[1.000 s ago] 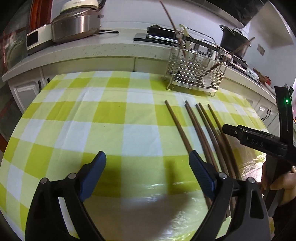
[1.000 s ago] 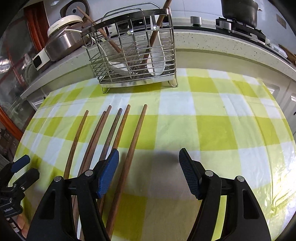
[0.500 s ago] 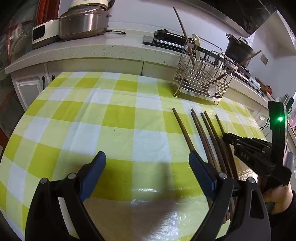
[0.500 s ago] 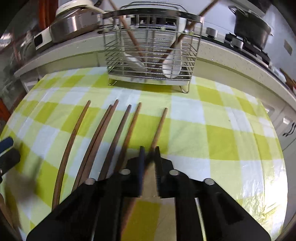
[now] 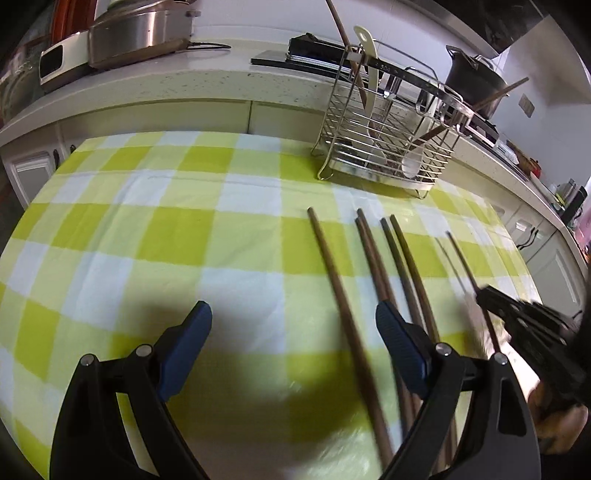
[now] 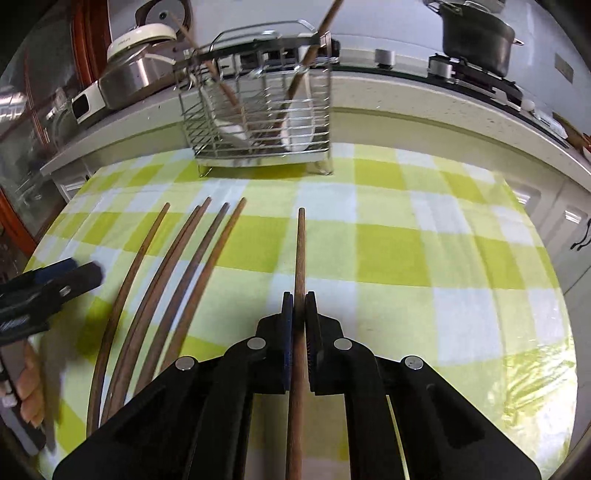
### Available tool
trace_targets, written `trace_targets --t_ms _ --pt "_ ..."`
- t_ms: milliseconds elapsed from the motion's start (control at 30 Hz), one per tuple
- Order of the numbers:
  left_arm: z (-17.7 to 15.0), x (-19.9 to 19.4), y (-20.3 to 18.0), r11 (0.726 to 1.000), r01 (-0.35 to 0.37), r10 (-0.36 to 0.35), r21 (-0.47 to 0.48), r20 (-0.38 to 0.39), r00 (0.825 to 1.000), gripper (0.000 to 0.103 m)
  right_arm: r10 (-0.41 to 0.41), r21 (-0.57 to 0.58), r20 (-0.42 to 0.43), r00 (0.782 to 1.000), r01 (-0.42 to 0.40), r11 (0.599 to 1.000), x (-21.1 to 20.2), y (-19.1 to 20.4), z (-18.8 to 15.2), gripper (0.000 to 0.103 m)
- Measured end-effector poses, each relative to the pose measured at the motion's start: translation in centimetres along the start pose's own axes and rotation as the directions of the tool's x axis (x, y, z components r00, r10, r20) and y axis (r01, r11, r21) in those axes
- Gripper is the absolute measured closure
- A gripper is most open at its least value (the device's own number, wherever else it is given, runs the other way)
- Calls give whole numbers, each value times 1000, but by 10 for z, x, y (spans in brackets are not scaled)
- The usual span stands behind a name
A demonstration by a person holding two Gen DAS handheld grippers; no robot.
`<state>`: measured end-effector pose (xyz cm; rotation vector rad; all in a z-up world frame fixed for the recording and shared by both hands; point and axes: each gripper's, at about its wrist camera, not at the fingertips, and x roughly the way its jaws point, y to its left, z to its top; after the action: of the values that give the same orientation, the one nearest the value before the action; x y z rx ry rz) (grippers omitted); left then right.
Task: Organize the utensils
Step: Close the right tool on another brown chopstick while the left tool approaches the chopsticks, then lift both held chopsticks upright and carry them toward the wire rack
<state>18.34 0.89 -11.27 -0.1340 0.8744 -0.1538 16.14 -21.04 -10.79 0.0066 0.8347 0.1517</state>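
Wooden chopstick [image 6: 300, 258] sits clamped in my right gripper [image 6: 299, 295], plain only in its own view; my left gripper [image 5: 293, 325] gapes empty beside five chopsticks [image 5: 373, 258] lying nearer than the wire rack [image 6: 258, 122], which blocks the counter [image 6: 406, 92]

One brown chopstick [image 6: 300, 258] lifted; five chopsticks [image 6: 173, 273] lie beside.

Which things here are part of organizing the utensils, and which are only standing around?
Part of the job:
- chopstick clamped in the right gripper
- five chopsticks lying on the checked tablecloth
- wire utensil rack, already holding chopsticks and white spoons
- left gripper, open above the cloth

Only standing around:
- rice cooker
- black pot on the stove
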Motion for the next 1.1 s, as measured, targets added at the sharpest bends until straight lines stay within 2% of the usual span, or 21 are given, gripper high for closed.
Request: trace_targets --t_ms 67,133,267,367,533,633,733,967,1100 --pt "7 13 -7 1000 -13 14 6 -23 1000 21 6 1 8 1000 -6 1000 -5 -5 0 95" --pt "11 22 -14 1000 -17 18 13 -50 999 33 13 3 17 1000 -13 1000 -10 -9 0 95" --pt "18 32 -25 998 -44 46 41 -59 997 36 34 9 31 999 -35 999 -17 -14 0 95" --pt "20 37 -33 992 -92 97 81 -52 994 50 46 6 40 998 -46 999 -21 -16 0 95" --pt "16 40 -46 977 -147 154 155 -31 988 81 60 22 46 997 -61 998 -23 -22 0 95" --pt "12 38 -54 968 -162 169 193 -22 985 92 70 36 47 996 -72 997 -24 -26 -2 95" --pt "10 38 -57 967 -158 164 198 -14 986 95 77 40 45 996 -78 996 -23 -26 -4 95" --pt "5 28 -41 988 -65 70 143 -29 997 97 87 56 52 995 -90 994 -24 -26 -6 95" --pt "5 14 -35 992 -35 38 123 -23 999 97 90 55 58 994 -93 994 -28 -25 -3 95"
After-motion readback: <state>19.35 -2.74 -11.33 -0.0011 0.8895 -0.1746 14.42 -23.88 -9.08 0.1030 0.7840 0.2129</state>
